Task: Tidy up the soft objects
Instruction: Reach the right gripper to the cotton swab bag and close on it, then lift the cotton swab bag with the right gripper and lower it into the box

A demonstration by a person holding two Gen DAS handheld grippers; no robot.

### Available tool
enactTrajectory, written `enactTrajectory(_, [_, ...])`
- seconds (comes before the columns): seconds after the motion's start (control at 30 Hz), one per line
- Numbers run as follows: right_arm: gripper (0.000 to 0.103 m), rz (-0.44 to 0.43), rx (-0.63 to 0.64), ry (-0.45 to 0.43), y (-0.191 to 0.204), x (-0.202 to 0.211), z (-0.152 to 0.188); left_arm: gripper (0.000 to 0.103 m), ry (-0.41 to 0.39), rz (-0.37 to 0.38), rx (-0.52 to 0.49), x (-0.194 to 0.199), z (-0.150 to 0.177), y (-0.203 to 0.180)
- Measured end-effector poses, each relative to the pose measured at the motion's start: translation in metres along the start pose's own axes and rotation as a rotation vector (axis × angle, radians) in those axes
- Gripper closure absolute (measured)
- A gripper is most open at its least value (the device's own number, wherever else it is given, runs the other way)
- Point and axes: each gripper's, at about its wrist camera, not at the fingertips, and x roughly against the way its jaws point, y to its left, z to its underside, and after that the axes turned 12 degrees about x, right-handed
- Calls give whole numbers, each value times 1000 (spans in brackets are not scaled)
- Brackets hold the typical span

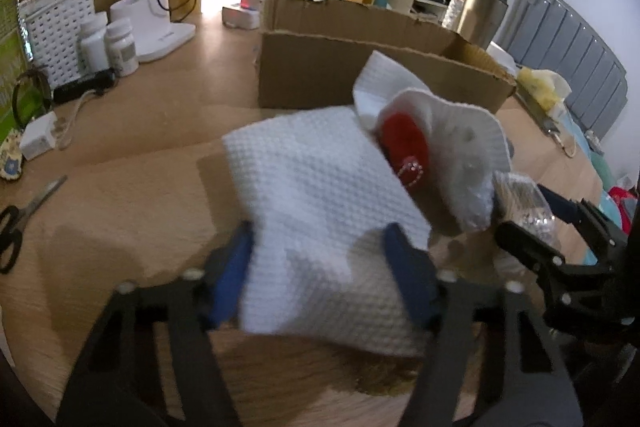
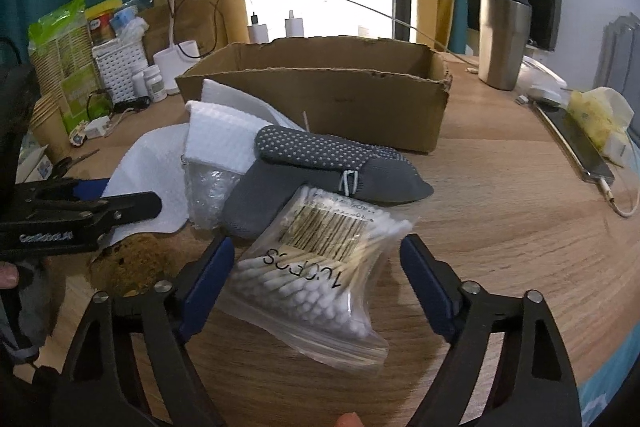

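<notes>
Cotton-swab bag (image 2: 320,267) lies lower centre of right view, between spread fingers of right gripper (image 2: 316,287); no pinch yet. Left gripper (image 1: 320,279) spread around white cloth (image 1: 320,207), lower centre; whether pads bite, cannot tell. Risk: slick bag squirts out on closing; cloth drags red item (image 1: 404,155) along. Count: one cardboard box (image 2: 320,107) behind, one grey dotted sock (image 2: 320,163), one bubble wrap (image 2: 208,195), one swab bag.

White waffle cloth (image 1: 320,195) draped over the pile; grey dotted socks (image 2: 320,163) beside bagged cotton swabs (image 2: 320,275) on the desk (image 2: 500,227)
</notes>
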Motion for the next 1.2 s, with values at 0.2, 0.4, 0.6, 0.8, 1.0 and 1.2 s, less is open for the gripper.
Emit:
enactTrajectory(0.2, [37,-9,22,9,5,2,-1,76,16,45,21,6,3,5])
enactTrajectory(0.4, [44,7,58,11,8,14,-1,90,-26,103,15,26,11,2])
enactTrajectory(0.6, [45,22,73,-5,6,32,-6,92,-101,197,41,52,9,0])
enactTrajectory(0.8, [45,31,70,-39,0,49,-20,94,-176,218,50,73,-5,-1])
enactTrajectory(1.0, [45,41,66,-75,-10,60,-34,96,-172,207,46,67,-13,0])
enactTrajectory(1.2, [45,49,58,-86,-18,67,-40,101,-154,235,51,67,-17,0])
